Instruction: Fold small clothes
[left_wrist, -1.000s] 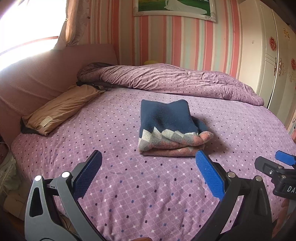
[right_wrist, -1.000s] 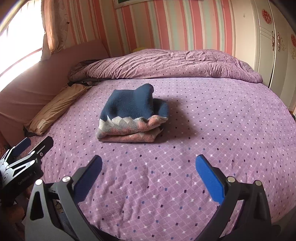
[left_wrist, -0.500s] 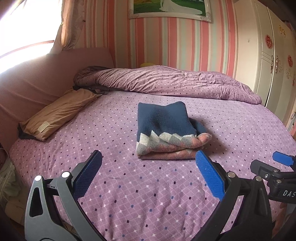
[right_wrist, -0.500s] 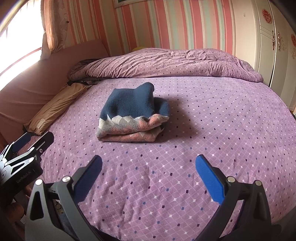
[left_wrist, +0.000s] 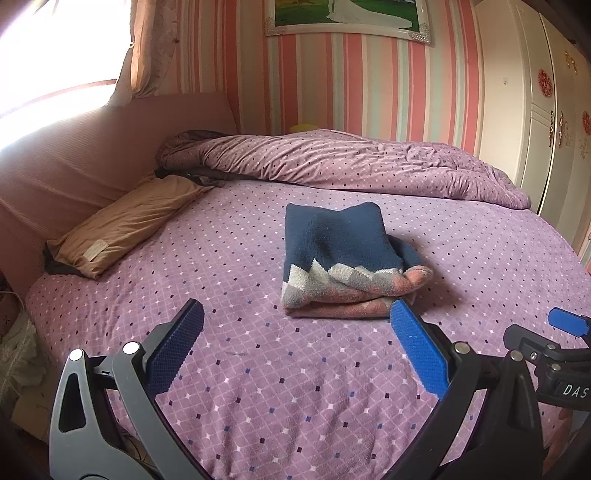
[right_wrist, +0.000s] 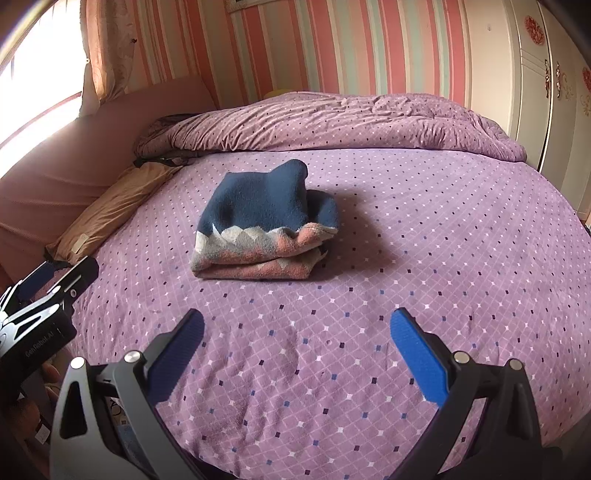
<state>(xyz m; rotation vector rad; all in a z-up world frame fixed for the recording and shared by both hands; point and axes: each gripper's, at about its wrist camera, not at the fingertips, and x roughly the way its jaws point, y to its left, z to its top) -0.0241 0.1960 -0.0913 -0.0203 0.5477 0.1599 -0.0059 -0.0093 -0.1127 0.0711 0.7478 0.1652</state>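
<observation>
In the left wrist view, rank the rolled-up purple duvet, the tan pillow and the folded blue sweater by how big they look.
1. Rolled-up purple duvet, clearly the largest.
2 and 3. Tan pillow and folded blue sweater look about alike; the sweater lies nearer the camera, so I won't rank them.

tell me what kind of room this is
Most likely a home bedroom: a bed with a purple dotted cover, a rolled-up quilt and a tan pillow by the headboard, and a white wardrobe along the striped wall.
</observation>
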